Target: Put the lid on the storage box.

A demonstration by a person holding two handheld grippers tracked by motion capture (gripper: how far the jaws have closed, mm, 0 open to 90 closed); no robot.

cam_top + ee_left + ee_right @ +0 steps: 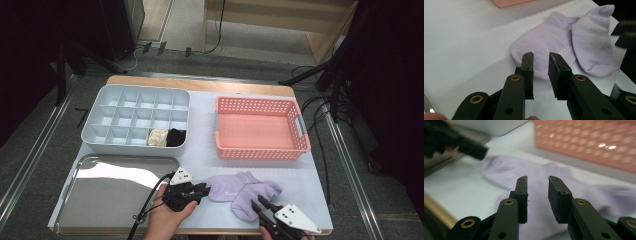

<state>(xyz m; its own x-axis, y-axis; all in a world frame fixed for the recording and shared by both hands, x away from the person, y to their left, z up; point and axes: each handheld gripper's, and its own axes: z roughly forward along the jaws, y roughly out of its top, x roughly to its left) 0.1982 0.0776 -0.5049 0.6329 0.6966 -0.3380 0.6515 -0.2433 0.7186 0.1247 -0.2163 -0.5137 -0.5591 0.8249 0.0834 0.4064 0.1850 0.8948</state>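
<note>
- Left gripper (204,190) hovers at the cuff end of the pale lilac cotton socks (243,192), jaws parted a little, nothing gripped.
- Right gripper (261,205), jaws narrowly apart and empty, sits over their near edge.
- Socks lie on the white table (200,142), below the pink plastic basket (260,128).

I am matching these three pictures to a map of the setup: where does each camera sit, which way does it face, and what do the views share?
High view: above the person's edge, looking forward and down on the table; both hands and both grippers show.
Left gripper view: rides the left gripper, looking along its parted jaws at the lilac socks.
Right gripper view: rides the right gripper, facing the socks and the pink basket; the other gripper shows at upper left.
Shared: the socks and the basket.
</note>
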